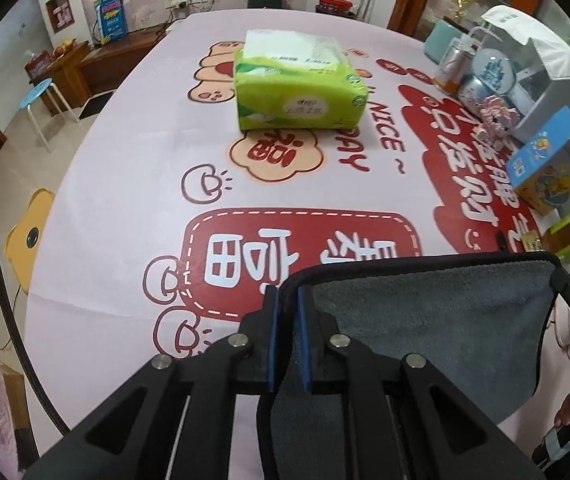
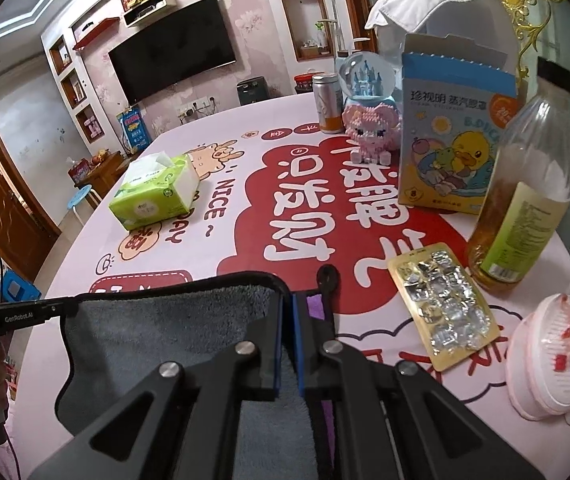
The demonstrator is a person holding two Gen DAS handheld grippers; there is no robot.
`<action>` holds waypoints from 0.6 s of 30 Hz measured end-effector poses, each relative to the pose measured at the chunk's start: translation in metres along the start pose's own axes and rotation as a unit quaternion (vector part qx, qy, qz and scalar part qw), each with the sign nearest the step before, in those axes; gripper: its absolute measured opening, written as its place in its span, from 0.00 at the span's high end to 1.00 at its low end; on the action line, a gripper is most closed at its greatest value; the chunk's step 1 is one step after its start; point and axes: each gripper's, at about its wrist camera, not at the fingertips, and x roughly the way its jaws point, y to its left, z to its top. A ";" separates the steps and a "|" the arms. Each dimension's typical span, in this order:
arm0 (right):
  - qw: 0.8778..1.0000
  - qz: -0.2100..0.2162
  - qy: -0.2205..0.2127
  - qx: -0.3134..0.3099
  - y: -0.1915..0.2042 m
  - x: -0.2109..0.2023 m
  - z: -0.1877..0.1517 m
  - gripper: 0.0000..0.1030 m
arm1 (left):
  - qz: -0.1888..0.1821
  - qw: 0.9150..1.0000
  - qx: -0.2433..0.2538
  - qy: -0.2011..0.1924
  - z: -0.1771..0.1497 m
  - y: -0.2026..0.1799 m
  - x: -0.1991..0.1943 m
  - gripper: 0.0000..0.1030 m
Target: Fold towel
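Note:
A grey towel point(image 1: 437, 320) with a black hem hangs stretched between my two grippers above the near edge of the table. My left gripper point(image 1: 288, 300) is shut on the towel's left top corner, the cloth pinched between its blue pads point(image 1: 273, 336). My right gripper point(image 2: 288, 308) is shut on the towel's right top corner; the towel point(image 2: 157, 332) spreads to its left. The other gripper's tip shows at the far end of the towel in each view. The towel's lower part is hidden behind the gripper bodies.
The table point(image 1: 125, 160) has a pink cloth with red print. A green tissue pack point(image 1: 297, 84) lies mid-table. At the right stand a duck box point(image 2: 449, 136), a bottle point(image 2: 525, 200), a blister pack point(image 2: 441, 304), a pink brush case point(image 2: 553, 360), a snow globe point(image 2: 365, 76) and a can point(image 2: 327, 100).

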 end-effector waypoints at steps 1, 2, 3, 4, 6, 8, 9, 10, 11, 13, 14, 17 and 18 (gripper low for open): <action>1.000 -0.001 0.001 -0.002 0.001 0.002 -0.001 0.95 | 0.004 1.000 -0.001 0.002 0.000 0.001 0.002 0.84; 1.000 -0.002 0.003 -0.003 0.001 0.004 -0.001 0.94 | 0.008 1.000 -0.001 0.003 0.000 0.002 0.004 0.78; 1.000 -0.002 0.006 -0.004 0.002 0.006 -0.002 0.94 | 0.009 1.000 -0.002 0.002 0.000 0.003 0.005 0.77; 1.000 -0.003 0.008 -0.005 0.002 0.007 -0.002 0.94 | 0.011 1.000 -0.003 0.001 0.000 0.004 0.005 0.76; 1.000 -0.001 0.011 -0.003 0.002 0.008 -0.002 0.94 | 0.013 1.000 -0.006 -0.001 -0.001 0.006 0.004 0.71; 1.000 -0.001 0.009 0.000 0.001 0.007 -0.003 0.90 | 0.010 1.000 -0.011 -0.004 -0.002 0.007 0.002 0.67; 1.000 -0.002 0.008 0.001 0.001 0.006 -0.002 0.88 | 0.009 1.000 -0.013 -0.005 -0.002 0.008 0.000 0.66; 1.000 -0.004 0.007 0.002 0.001 0.004 -0.002 0.82 | 0.009 1.000 -0.014 -0.006 -0.003 0.008 -0.002 0.66; 1.000 -0.004 0.006 0.004 0.000 0.003 -0.002 0.77 | 0.008 1.000 -0.014 -0.006 -0.004 0.008 -0.004 0.64; 1.000 -0.004 0.002 0.009 0.000 -0.003 -0.001 0.70 | 0.009 1.000 -0.012 -0.006 -0.006 0.008 -0.008 0.59; 1.000 -0.003 -0.001 0.011 -0.001 -0.006 -0.001 0.66 | 0.011 1.000 -0.010 -0.007 -0.006 0.007 -0.011 0.53; 1.000 -0.003 -0.008 0.015 -0.001 -0.016 0.000 0.60 | 0.017 1.000 -0.008 -0.017 -0.010 0.007 -0.023 0.48; 1.000 -0.005 -0.010 0.015 -0.001 -0.019 0.000 0.59 | 0.017 1.000 -0.007 -0.020 -0.011 0.007 -0.027 0.47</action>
